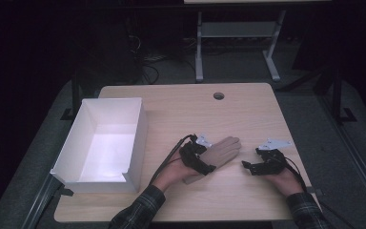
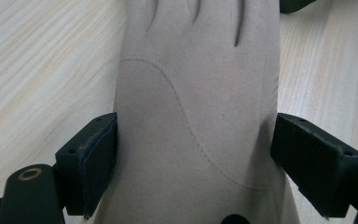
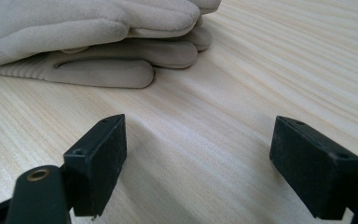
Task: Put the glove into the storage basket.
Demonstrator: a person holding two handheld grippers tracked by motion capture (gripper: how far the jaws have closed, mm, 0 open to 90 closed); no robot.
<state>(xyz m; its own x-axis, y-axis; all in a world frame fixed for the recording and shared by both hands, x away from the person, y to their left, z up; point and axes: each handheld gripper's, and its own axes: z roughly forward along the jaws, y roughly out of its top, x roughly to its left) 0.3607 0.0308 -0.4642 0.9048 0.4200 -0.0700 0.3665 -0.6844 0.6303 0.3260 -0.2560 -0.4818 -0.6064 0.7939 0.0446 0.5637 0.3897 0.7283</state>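
A beige suede glove (image 1: 221,151) lies flat on the wooden table (image 1: 248,114), fingers pointing away and to the right. My left gripper (image 1: 201,160) rests over its cuff end. In the left gripper view the glove (image 2: 196,93) runs between the two black jaws of the left gripper (image 2: 196,154), which stand wide at its two edges without squeezing it. My right gripper (image 1: 249,160) sits on the table just right of the glove. It is open (image 3: 198,163) with bare wood between its jaws, and the glove's fingers (image 3: 74,28) lie beyond at the upper left.
A white open-topped box (image 1: 138,124) stands on the left part of the table. A round cable hole (image 1: 218,95) is near the far edge. A metal stand's legs (image 1: 199,57) rise on the dark floor beyond.
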